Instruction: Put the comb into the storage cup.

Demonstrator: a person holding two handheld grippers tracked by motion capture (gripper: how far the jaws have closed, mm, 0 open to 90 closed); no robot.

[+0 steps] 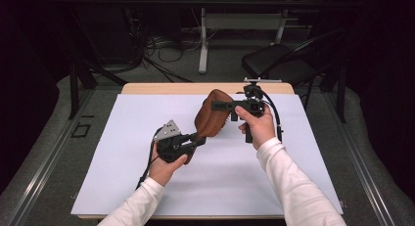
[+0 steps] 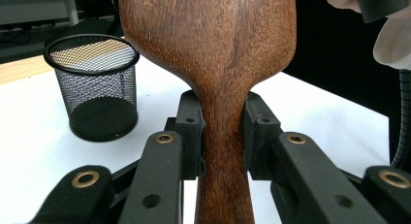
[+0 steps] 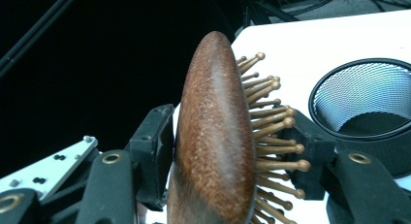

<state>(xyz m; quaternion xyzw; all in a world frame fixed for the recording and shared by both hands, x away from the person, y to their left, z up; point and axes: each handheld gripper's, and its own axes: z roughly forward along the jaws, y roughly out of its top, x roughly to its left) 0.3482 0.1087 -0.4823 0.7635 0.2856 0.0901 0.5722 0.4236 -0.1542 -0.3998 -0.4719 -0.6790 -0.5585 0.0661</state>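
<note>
Above the middle of the white surface [image 1: 122,162], a wooden brush [image 1: 211,113] hangs in the air between two tongs. The step in hand looks like a handover of the brush from one hand to the other. To do it well, I would keep the left tongs [image 1: 198,138] firm on the handle until the right tongs [image 1: 218,106] have a sure hold across the head, then let go slowly. The bristles [image 3: 271,132] give little purchase, so the grip could slip there. The left tongs are clamped on the narrow neck of the handle, pads tight on both sides. The right tongs stand partly apart around the head: one pad touches the smooth back, the other meets the bristle tips. A mesh cup [image 2: 94,86] stands on the surface nearby.
</note>
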